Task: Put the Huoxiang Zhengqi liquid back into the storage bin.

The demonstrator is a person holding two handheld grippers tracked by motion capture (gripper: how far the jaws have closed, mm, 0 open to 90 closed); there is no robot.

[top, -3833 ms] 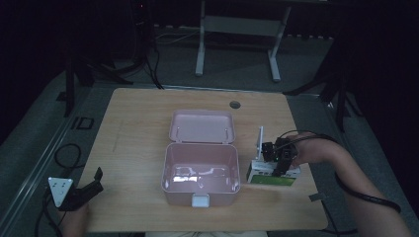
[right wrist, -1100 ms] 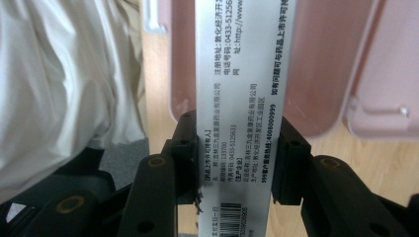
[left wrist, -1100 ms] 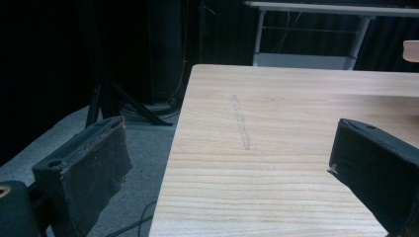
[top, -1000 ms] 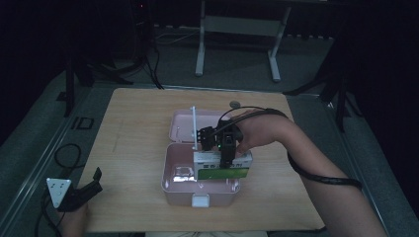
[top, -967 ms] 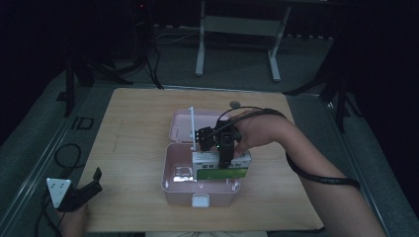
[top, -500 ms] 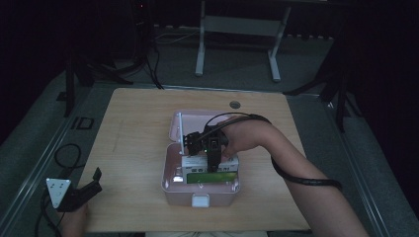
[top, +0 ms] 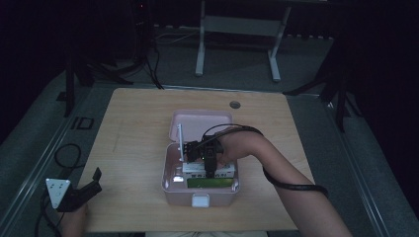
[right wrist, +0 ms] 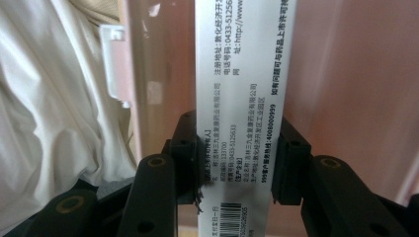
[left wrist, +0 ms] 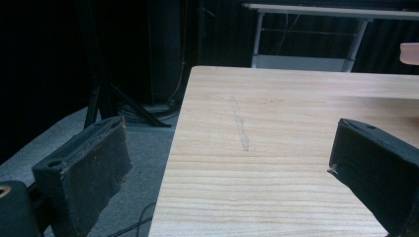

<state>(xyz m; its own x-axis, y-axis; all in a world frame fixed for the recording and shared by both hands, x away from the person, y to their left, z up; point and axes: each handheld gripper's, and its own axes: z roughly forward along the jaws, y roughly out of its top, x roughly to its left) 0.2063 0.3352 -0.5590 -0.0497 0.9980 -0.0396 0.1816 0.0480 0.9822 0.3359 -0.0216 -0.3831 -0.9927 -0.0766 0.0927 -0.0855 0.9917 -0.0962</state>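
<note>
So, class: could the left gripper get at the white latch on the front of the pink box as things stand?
Probably yes. The left gripper is open at the table's near-left corner, with bare table between it and the latch; the right gripper works farther back inside the pink box.

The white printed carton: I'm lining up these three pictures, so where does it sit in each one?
High view: the white printed carton lies low inside the pink box, under the right hand-held gripper.
Left gripper view: not in it; the wooden table lies between the open jaws.
Right gripper view: the carton runs up the centre, clamped between the jaws.
Shared landmark: the pink box's white front latch, at upper left in the right gripper view.
</note>
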